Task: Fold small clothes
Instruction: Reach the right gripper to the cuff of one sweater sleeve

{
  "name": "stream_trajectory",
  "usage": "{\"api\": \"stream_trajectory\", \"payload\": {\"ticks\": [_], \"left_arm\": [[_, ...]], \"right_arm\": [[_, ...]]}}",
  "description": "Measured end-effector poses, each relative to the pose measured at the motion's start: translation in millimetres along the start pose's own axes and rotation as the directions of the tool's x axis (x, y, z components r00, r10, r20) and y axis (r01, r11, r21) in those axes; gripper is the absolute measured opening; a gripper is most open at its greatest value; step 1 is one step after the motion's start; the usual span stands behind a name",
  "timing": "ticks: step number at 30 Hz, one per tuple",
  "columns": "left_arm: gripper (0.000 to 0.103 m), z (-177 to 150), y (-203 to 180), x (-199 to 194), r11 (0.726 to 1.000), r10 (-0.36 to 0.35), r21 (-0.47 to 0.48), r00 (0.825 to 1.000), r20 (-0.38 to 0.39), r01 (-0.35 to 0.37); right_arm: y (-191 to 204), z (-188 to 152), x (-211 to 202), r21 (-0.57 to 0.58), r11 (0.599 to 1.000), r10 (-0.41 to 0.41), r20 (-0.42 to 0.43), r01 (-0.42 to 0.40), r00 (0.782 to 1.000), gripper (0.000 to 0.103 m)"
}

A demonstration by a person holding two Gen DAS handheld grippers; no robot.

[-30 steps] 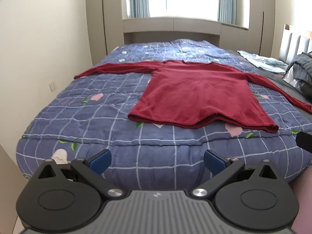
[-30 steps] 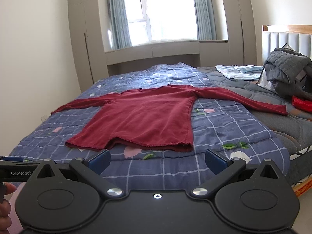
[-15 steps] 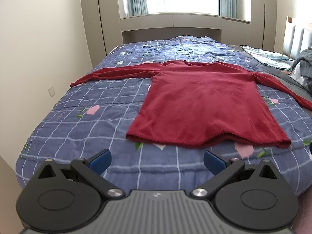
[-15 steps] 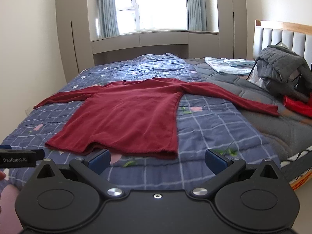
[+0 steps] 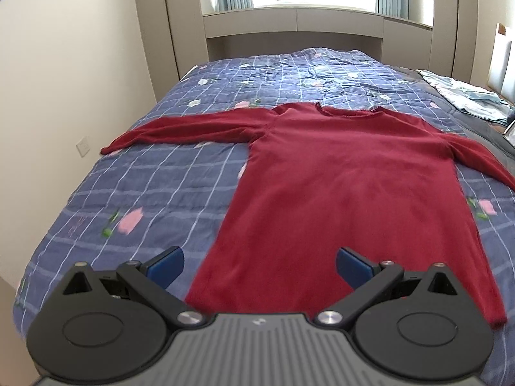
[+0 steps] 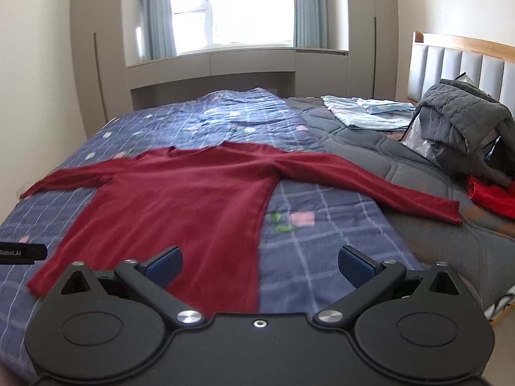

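A dark red long-sleeved top (image 5: 347,186) (image 6: 180,206) lies flat on the blue checked quilt (image 5: 154,186), sleeves spread to both sides, hem nearest me. My left gripper (image 5: 259,262) hovers open over the hem's left part, nothing between its blue pads. My right gripper (image 6: 260,262) is open too, above the hem's right corner and the bare quilt (image 6: 322,234) beside it. The left gripper's tip (image 6: 22,252) shows at the left edge of the right wrist view.
A grey padded jacket (image 6: 463,119) and a bright red cloth (image 6: 489,196) lie on the grey cover by the headboard (image 6: 466,64). Folded pale blue fabric (image 6: 367,112) sits further back. A wall (image 5: 64,80) runs along the bed's left side.
Both grippers have moved forward over the bed, from before its near edge to above the top's hem. Both stayed open.
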State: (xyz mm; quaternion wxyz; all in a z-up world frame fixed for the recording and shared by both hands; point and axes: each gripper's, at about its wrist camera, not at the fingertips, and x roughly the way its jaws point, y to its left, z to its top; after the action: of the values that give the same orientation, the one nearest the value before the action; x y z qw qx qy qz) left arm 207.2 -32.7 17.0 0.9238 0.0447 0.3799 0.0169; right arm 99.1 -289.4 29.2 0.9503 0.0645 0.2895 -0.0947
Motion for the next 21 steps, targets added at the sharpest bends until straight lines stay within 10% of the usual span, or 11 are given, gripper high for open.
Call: {"api": "stream_trajectory", "payload": {"ticks": [14,21], "left_arm": [[0.103,93.8,-120.8,89.1,0.99,-0.052,0.135,0.999,0.014,0.05],[0.103,107.7,-168.4,130.8,0.981,-0.092,0.174,0.996,0.005,0.09]], "right_arm": [[-140.4,53.0,124.9,0.215,0.976,0.025,0.027,-0.031,0.999,0.103],[-196.9,55.2,163.5,0.244,0.958,-0.149,-0.041,0.154,0.988,0.103]]}}
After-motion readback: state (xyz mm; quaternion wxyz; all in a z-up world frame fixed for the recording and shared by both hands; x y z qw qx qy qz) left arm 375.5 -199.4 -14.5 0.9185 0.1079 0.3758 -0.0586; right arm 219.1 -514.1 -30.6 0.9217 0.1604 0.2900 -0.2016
